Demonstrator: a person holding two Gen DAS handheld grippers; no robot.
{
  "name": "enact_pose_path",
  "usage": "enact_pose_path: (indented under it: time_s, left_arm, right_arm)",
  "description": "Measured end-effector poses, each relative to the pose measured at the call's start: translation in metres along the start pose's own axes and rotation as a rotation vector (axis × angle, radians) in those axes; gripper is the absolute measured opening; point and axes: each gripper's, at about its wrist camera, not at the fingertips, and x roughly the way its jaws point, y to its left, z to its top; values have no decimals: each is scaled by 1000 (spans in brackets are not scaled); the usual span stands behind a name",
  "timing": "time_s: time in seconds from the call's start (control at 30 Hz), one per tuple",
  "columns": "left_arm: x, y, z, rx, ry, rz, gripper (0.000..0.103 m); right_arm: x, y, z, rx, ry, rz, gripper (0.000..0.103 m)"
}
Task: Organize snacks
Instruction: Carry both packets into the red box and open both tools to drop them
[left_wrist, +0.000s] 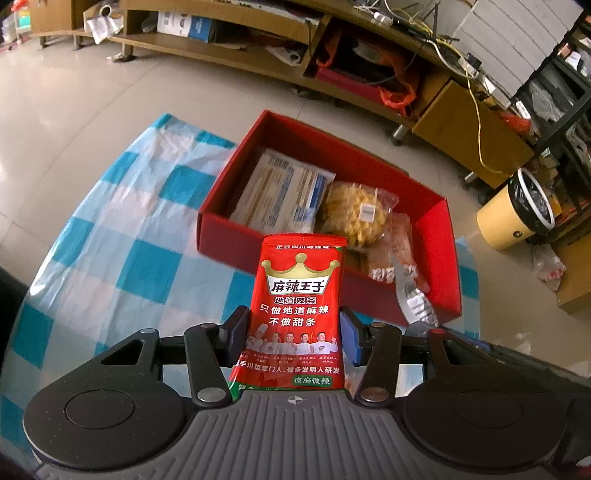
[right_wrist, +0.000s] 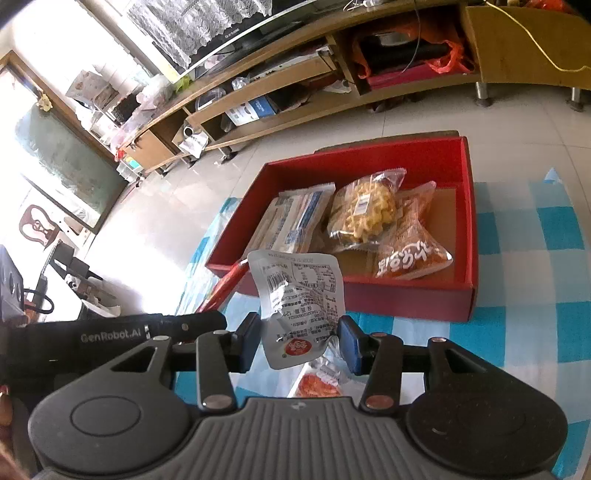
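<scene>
My left gripper (left_wrist: 293, 334) is shut on a red spicy-strip packet (left_wrist: 299, 295) and holds it upright just in front of the red box (left_wrist: 439, 221). My right gripper (right_wrist: 300, 341) is shut on a small silver snack pouch (right_wrist: 299, 299), printed back facing me, held near the front left corner of the red box (right_wrist: 406, 299). The pouch also shows in the left wrist view (left_wrist: 413, 295) at the box's right front. Inside the box lie a white-blue packet (right_wrist: 295, 221), a clear bag of yellow snacks (right_wrist: 364, 212) and an orange bag (right_wrist: 410, 251).
The box stands on a blue-and-white checked cloth (left_wrist: 122, 236) over the table. Another orange snack bag (right_wrist: 319, 384) lies on the cloth under my right gripper. Behind are a tiled floor, a long wooden cabinet (left_wrist: 258, 48) and a yellow bin (left_wrist: 517, 210).
</scene>
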Motion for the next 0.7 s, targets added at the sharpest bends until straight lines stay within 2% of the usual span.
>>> enact_pose_path:
  time_s: [0.3,0.53,0.7]
  left_arm:
    - [9,-16,27,19,-41,-2,59]
    - [43,-28,51,45,-28,33,59]
    - [73,-29,62,43,-2,65,59]
  right_arm:
    - [4,-1,16,13,-22,6,43]
    - [25,-15,44,44,-41,-4,40]
    - [53,-37,60,93,-27,-43,40]
